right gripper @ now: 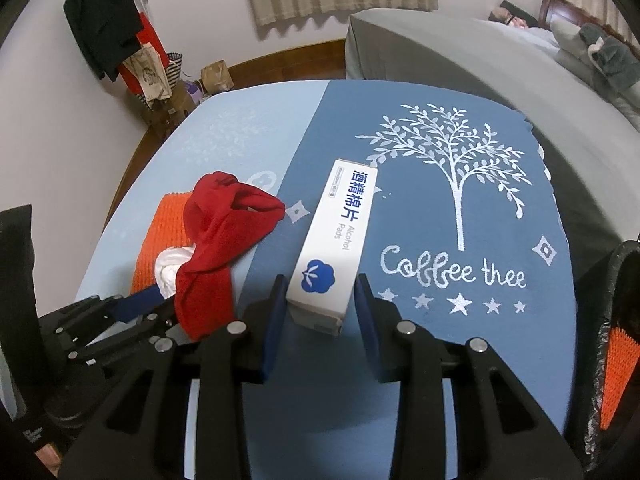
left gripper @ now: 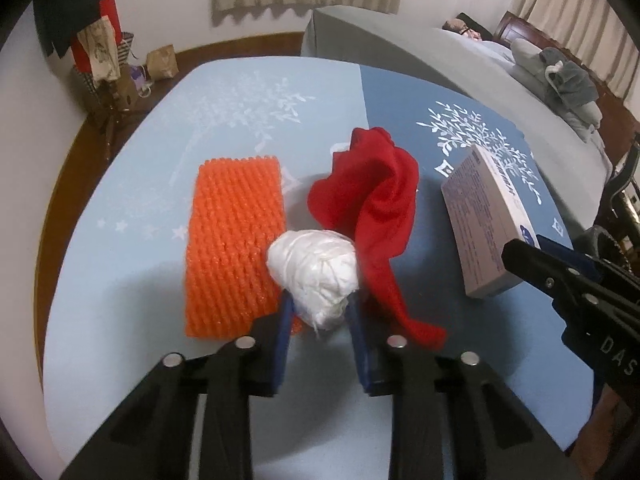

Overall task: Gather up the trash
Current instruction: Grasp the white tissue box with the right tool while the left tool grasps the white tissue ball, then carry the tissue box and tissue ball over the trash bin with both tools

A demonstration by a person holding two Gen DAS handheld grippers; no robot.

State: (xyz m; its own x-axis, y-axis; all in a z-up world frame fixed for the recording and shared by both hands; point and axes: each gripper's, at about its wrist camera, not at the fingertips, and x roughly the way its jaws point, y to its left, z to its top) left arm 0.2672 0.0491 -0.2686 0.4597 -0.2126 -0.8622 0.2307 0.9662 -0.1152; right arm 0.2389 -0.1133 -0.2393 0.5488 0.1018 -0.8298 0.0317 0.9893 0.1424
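Between left gripper [left gripper: 318, 312] jaws: white wad [left gripper: 314, 270], near cloth's [left gripper: 160, 360] edge.

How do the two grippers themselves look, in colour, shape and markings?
Both are alike. The left gripper and the right gripper have matte black angular linkage arms with round silver pins at the joints. Each carries two flat dark blue fingers. White letters "DAS" are printed on the right gripper's body. No cables or sleeves show.
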